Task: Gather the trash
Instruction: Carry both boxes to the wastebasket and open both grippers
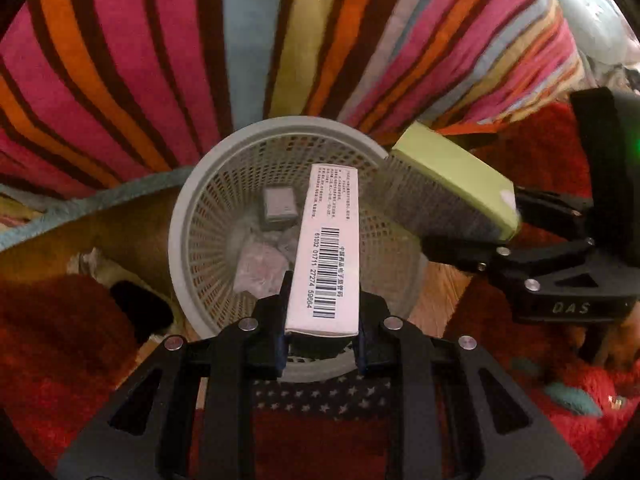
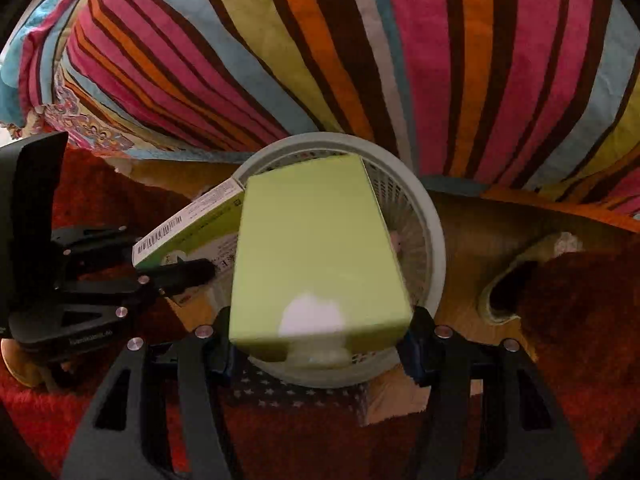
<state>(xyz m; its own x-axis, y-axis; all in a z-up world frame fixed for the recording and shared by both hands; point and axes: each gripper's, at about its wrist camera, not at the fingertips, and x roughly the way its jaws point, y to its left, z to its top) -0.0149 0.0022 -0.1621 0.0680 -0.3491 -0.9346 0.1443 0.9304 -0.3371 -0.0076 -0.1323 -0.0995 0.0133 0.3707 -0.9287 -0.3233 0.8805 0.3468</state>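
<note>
You are pinching a barcoded carton (image 1: 326, 248) in the left gripper (image 1: 322, 334) and a green box (image 2: 316, 252) in the right gripper (image 2: 320, 344), both pointing lengthwise over the mesh wastebasket (image 1: 188, 216) directly below

Pale grey mesh basket (image 1: 208, 216); white barcode-printed box (image 1: 326, 256) at six o'clock, lime-green box (image 2: 316, 256) at two; pink-orange-brown-blue striped blanket (image 1: 160, 60) behind, red rug (image 1: 60, 340) below.

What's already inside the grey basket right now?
In the grey basket, a small grey square packet and crumpled pale wrappers lie at the bottom. The white barcode box in the left gripper covers the rest.
</note>
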